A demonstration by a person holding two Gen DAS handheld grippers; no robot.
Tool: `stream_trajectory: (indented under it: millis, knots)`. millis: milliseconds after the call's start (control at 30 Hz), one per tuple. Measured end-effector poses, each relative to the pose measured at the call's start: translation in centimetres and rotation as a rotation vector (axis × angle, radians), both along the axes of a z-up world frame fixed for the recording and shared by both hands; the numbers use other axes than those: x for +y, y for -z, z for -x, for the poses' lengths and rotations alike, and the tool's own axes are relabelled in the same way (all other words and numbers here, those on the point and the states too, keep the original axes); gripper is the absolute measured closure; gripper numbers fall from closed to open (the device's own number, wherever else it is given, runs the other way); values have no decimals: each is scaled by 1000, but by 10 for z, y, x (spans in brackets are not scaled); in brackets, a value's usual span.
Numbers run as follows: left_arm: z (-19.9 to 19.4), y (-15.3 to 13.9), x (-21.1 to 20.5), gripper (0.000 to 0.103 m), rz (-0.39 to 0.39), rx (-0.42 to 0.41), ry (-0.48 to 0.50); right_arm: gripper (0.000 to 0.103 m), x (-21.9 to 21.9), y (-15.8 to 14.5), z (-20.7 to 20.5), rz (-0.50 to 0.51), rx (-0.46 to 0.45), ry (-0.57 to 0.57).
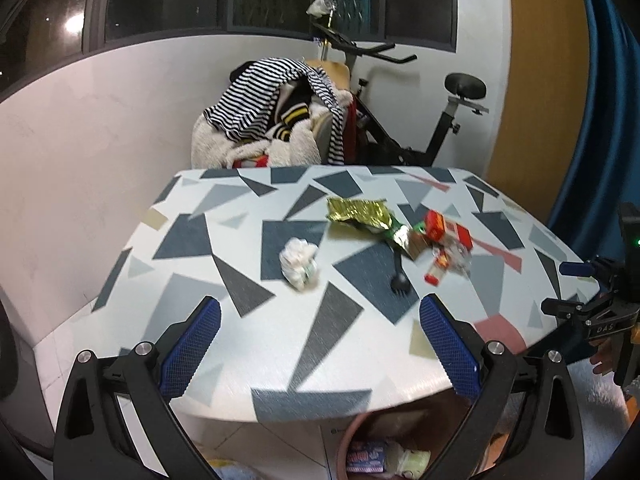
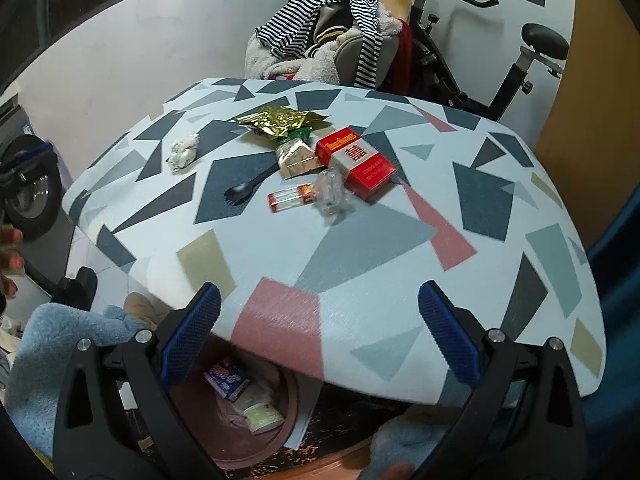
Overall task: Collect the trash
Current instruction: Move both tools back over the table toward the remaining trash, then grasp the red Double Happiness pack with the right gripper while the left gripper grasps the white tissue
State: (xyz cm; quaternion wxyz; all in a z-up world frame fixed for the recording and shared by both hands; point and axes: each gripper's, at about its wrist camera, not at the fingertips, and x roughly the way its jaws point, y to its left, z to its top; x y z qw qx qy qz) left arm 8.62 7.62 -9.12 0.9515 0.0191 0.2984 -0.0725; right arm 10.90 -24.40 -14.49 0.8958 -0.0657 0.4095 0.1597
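Nearest the lens, the left gripper (image 1: 320, 344) has its blue-padded jaws spread wide with nothing between them, hanging over the near edge of the table with the geometric-patterned top (image 1: 348, 344). The right gripper (image 2: 320, 336) is likewise spread and empty, over the table's near rim. Under that edge sits the brownish-pink round trash bin (image 2: 292, 412), already holding a blue-and-white printed packet (image 2: 228, 380) and a small white cup with a green label (image 2: 262, 414). Remaining trash lies mid-table: a crumpled white tissue ball (image 1: 298, 264) off to the left by itself, a crinkled gold foil wrapper (image 1: 358, 216), a black plastic spork (image 1: 399, 276) partly under the foil pile, a red and white cardboard box (image 2: 354, 160), a small clear tube with red ends (image 2: 290, 197) and crumpled clear plastic film (image 2: 330, 194) touching the box. Behind the table, a chair heaped with striped clothing (image 1: 272, 104) and a black exercise bike (image 1: 420, 120) by the white wall.
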Motion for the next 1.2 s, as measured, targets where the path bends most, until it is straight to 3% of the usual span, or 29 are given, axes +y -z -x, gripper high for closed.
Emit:
stream_trajectory:
  millis: [433,833,1200]
  knots:
    - [-28,-3,20,6,42,-4,-16,6,-11,5,-50,17,54,15]
    - [-62,28,35,6,32,78,-82,6,-27,19,-106,57,37,52]
    - [-79,37,42,6,66,100,-118,6,-32,18,-146,29,-6,-34]
